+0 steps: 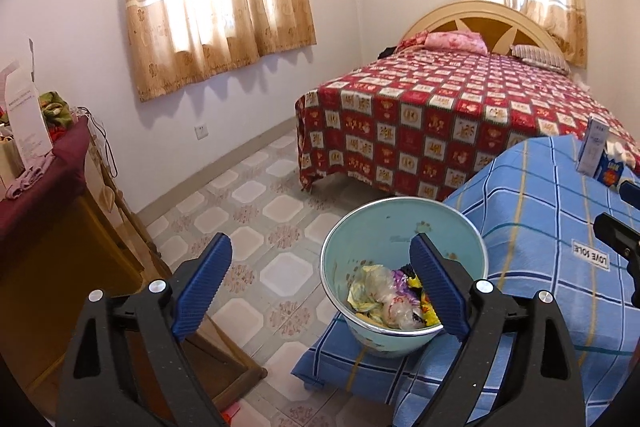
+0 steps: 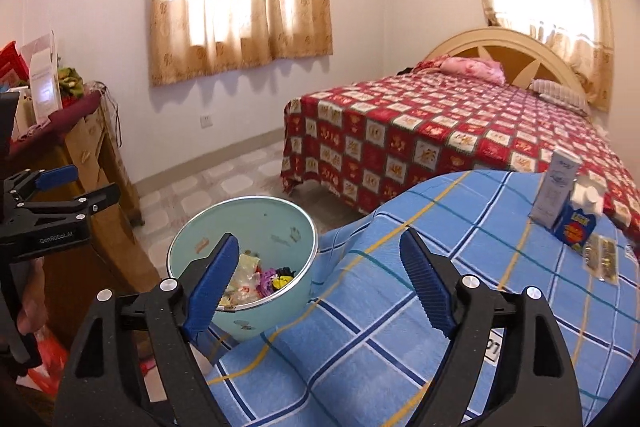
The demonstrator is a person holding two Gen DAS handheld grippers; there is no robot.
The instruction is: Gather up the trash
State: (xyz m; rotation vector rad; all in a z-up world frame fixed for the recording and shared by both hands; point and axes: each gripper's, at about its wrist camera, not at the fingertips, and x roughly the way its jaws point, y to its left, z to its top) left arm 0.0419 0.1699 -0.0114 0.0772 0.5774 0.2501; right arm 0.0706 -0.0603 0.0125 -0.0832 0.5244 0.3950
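A pale blue trash bin stands beside a table covered in blue checked cloth. It holds crumpled wrappers and plastic. My left gripper is open and empty, above the bin's near left side. My right gripper is open and empty, over the table's left edge by the bin. On the cloth at the far right stand a white carton, a blue carton and a clear packet.
A bed with a red patterned cover stands behind the table. A wooden cabinet with a maroon cloth and clutter stands at the left. Tiled floor lies between them.
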